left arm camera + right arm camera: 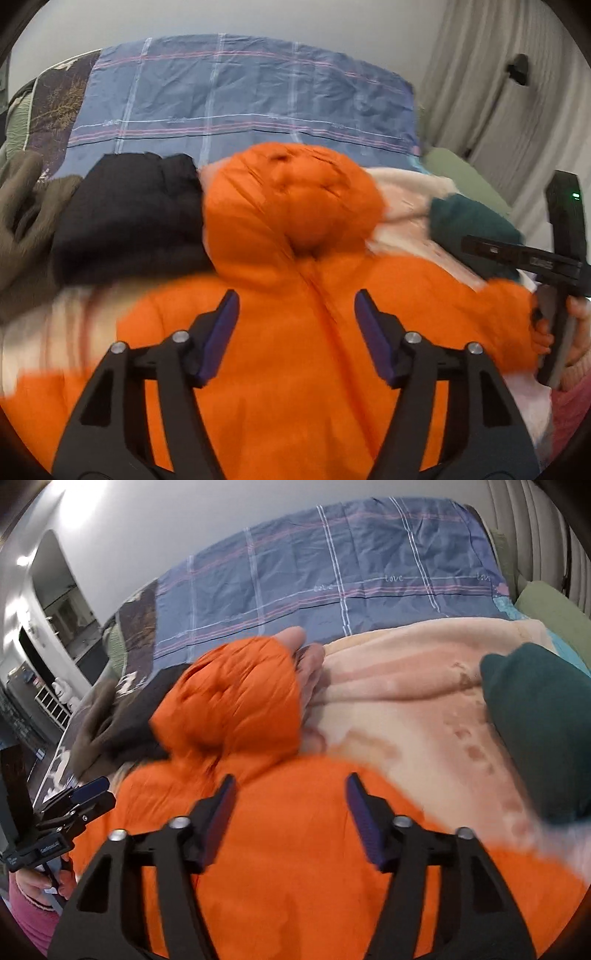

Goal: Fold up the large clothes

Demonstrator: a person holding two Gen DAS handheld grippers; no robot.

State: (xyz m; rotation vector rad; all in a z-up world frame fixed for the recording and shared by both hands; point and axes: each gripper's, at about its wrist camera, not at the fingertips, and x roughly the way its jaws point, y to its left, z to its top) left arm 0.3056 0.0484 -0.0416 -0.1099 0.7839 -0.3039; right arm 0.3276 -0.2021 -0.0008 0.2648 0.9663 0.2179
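An orange puffer jacket [295, 350] with a hood [291, 199] lies spread on the bed, hood pointing away from me. It also shows in the right wrist view [280, 849], blurred by motion. My left gripper [295, 314] is open and empty, just above the jacket's chest. My right gripper [290, 797] is open and empty, over the jacket below the hood [229, 701]. The right gripper's body shows at the right edge of the left view [554, 266]. The left gripper shows at the left edge of the right view [81, 801].
A black garment [129, 218] and an olive one [26, 221] lie left of the jacket. A cream blanket [424, 709] and a dark green garment [539, 731] lie to the right. A blue plaid sheet [240, 99] covers the far bed. Curtains [498, 92] hang on the right.
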